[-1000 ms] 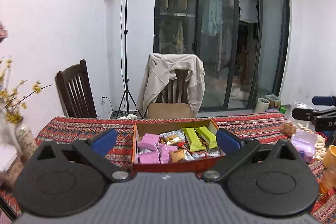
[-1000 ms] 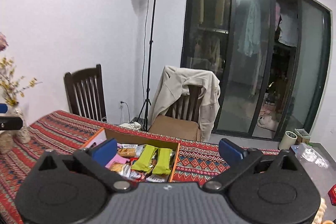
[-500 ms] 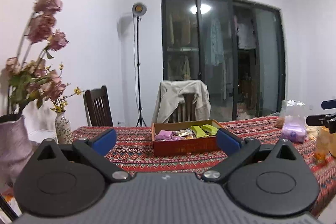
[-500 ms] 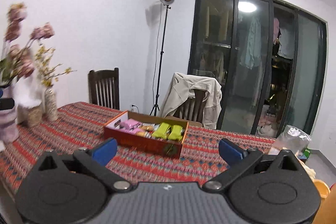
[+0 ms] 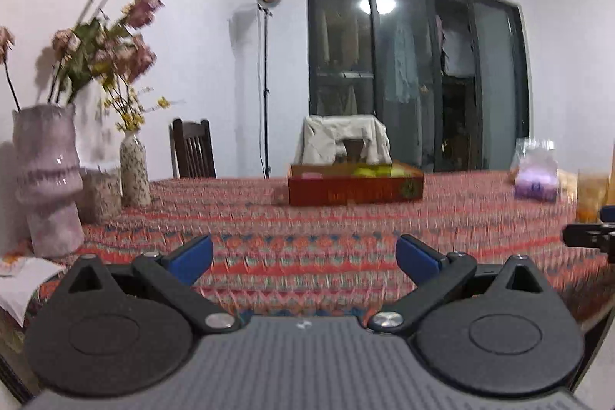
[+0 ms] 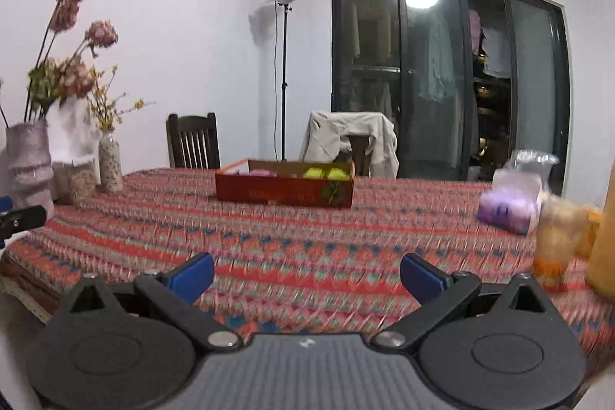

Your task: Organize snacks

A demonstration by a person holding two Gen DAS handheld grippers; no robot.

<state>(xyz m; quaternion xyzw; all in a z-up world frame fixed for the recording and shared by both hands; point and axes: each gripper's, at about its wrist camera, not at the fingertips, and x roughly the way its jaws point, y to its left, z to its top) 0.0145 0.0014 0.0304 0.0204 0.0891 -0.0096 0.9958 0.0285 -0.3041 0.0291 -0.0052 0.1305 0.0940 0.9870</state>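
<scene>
We are pulling both grippers back from the box, now far across the table; left gripper and right gripper are gaping empty, snacks apparently sorted inside.

The room is evenly lit, with a ceiling light glaring off the dark glass doors. The tablecloth smears with motion blur, and the fisheye bends the walls at the edges.

Left gripper and right gripper: black linkage arms, silver pivot screws, blue finger pads, round black discs flanking ribbed grey housing
</scene>
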